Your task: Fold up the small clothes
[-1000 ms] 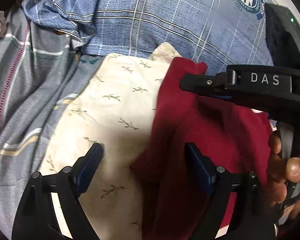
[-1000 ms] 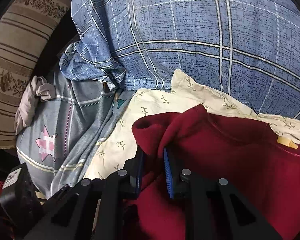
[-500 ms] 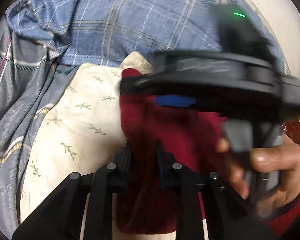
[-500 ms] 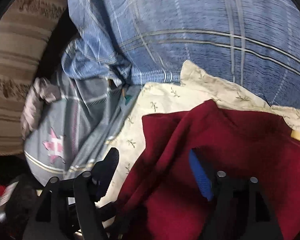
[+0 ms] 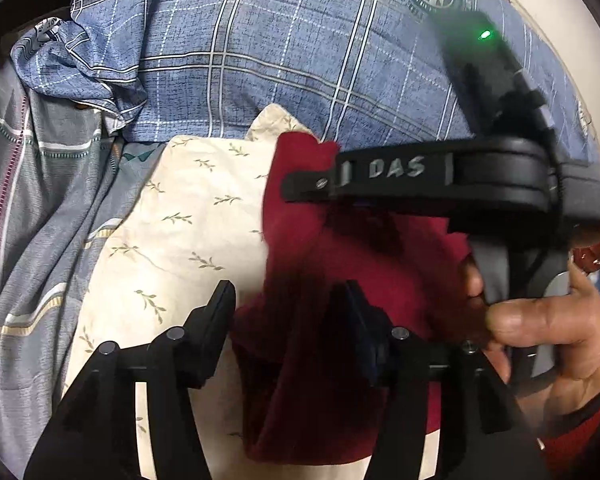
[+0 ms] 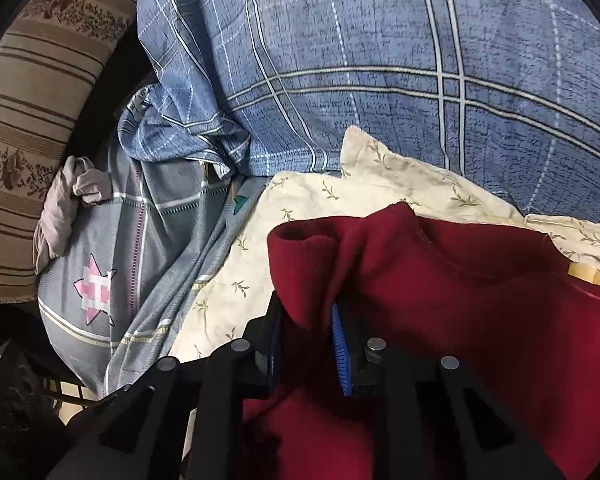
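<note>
A dark red garment (image 5: 340,264) lies crumpled on a cream leaf-print cloth (image 5: 180,220). My left gripper (image 5: 288,312) is over its near-left edge. Its jaws are opening, a fold of red cloth hangs loose between them, and the pads are not pressing on it. In the right wrist view my right gripper (image 6: 306,336) is closing, its blue pads pinching a raised fold of the red garment (image 6: 460,280) at the top-left corner. The same right gripper (image 5: 312,196) reaches in from the right in the left wrist view, held by a person's hand (image 5: 540,320).
A blue plaid pillow (image 5: 300,60) fills the back. To the left lies grey striped bedding with a pink star (image 6: 96,288). A brown striped cushion (image 6: 28,100) and a crumpled beige cloth (image 6: 64,200) sit at the far left.
My left gripper shut on the red cloth, then opened again. My right gripper let go of the fold, opened wide, then shut on it again.
</note>
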{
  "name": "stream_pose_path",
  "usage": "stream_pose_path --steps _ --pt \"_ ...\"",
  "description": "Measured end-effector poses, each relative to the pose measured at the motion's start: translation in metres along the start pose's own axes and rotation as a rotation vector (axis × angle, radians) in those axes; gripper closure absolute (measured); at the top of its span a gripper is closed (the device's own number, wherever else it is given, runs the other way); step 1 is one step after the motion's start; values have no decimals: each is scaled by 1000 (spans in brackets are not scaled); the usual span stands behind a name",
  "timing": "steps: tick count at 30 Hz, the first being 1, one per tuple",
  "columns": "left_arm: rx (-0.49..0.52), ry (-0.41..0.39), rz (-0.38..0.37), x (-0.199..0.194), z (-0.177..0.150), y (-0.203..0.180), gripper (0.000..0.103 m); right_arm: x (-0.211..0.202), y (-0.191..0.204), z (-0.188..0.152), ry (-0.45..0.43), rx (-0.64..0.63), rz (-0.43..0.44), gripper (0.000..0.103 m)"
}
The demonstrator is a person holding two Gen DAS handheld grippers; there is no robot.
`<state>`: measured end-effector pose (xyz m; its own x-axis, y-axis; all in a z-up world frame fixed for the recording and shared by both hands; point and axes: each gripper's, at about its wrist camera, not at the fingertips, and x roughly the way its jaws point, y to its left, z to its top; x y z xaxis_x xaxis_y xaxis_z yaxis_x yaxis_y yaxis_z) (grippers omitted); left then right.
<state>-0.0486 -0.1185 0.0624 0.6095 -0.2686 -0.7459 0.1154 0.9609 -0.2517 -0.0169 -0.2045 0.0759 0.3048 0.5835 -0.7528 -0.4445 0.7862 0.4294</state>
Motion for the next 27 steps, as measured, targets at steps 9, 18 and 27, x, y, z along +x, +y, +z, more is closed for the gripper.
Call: stream_pose_path --steps 9,18,27 --pt "-50 32 -3 6 -5 9 37 -30 -13 -4 -68 59 70 84" --pt "18 -23 -81 -23 -6 -26 85 -68 -32 -13 -137 103 89 86" --pt "142 -37 -185 -56 0 -99 86 -141 -57 -16 -224 99 23 86"
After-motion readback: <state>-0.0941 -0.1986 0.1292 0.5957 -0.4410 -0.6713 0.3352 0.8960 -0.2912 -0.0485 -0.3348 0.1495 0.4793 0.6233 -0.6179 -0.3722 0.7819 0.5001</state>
